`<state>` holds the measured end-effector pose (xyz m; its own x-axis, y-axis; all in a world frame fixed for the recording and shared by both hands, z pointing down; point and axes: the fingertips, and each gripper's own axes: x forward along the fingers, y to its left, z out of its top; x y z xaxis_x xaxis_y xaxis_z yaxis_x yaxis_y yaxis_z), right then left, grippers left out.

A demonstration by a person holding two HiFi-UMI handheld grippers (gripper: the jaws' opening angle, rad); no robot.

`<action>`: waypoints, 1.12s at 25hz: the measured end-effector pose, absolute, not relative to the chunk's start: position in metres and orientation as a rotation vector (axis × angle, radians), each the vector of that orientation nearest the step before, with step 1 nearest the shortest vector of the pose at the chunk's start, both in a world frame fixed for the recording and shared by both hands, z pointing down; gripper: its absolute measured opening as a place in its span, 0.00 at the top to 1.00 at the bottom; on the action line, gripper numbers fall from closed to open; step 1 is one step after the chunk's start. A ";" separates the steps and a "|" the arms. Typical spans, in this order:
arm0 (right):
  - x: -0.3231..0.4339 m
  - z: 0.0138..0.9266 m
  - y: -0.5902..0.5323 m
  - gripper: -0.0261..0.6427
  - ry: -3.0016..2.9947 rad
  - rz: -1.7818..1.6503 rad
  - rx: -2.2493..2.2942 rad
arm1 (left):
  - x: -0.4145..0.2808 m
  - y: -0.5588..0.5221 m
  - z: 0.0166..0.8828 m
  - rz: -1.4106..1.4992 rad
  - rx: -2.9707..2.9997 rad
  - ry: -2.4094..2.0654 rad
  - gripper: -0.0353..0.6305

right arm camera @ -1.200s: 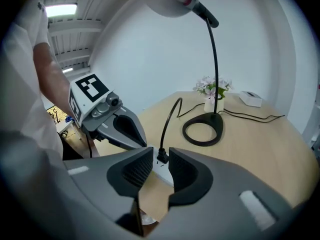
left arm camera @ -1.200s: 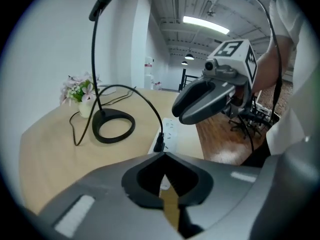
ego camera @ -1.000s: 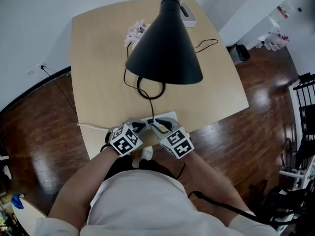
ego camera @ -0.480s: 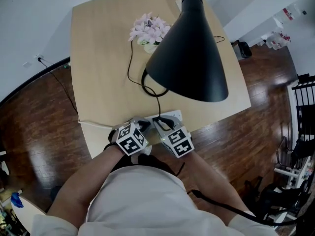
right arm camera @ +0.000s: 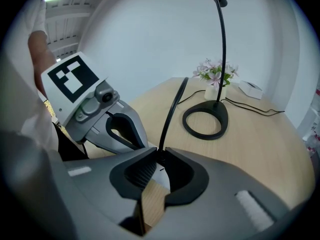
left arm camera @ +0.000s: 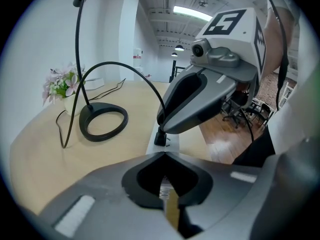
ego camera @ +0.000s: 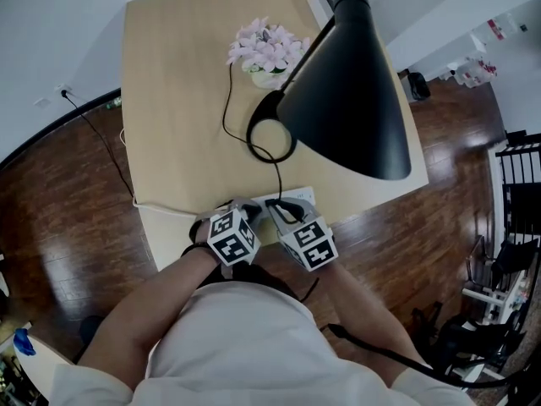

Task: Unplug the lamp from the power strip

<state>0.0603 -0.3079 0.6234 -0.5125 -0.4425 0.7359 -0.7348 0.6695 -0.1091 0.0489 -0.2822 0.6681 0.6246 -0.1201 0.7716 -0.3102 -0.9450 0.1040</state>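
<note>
both of my grippers are down at the 6 o'clock edge of the table (ego camera: 169, 100), side by side over the white power strip (ego camera: 296, 198). in the right gripper view, the right gripper (right arm camera: 161, 156) has its jaws closed on the black plug (left arm camera: 160, 138), which is seated in the strip. the tips meet around the plug and the cord (right arm camera: 172, 111) rises straight out from between them. the left gripper view confirms it from the side: the plug sits right under the right gripper's tips, upright on the strip.

the left gripper (left arm camera: 164, 155) has its jaws pressed together with nothing between them. its tips are low over the end of the power strip nearest me, just at 9 o'clock of the right gripper. i cannot tell whether they touch the strip.

from the plug the cord runs toward 12 o'clock, across the bare wood to the lamp. the lamp's black ring base (ego camera: 251, 134) sits near the middle of the table. a thin stem arches up from it and carries the big black shade (ego camera: 347, 108), which hangs over the table's 3 o'clock side in the head view.

a small pot of pink flowers (ego camera: 266, 45) stands just at 12 o'clock of the base. a white box (ego camera: 319, 2) lies at the far edge, partly hidden by the lamp's neck. a second thin white cable leaves the strip toward 9 o'clock and drops off the table edge.
</note>
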 end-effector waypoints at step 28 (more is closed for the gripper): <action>0.102 0.646 -0.375 0.84 -2.075 0.496 1.022 | 0.047 -0.283 0.658 1.075 2.641 -0.362 0.94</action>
<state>0.1019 -0.3749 0.6455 -0.3942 -0.5028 0.7693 -0.7963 0.6048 -0.0127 0.0474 -0.2828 0.6582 0.6942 -0.1289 0.7081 -0.3263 -0.9333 0.1500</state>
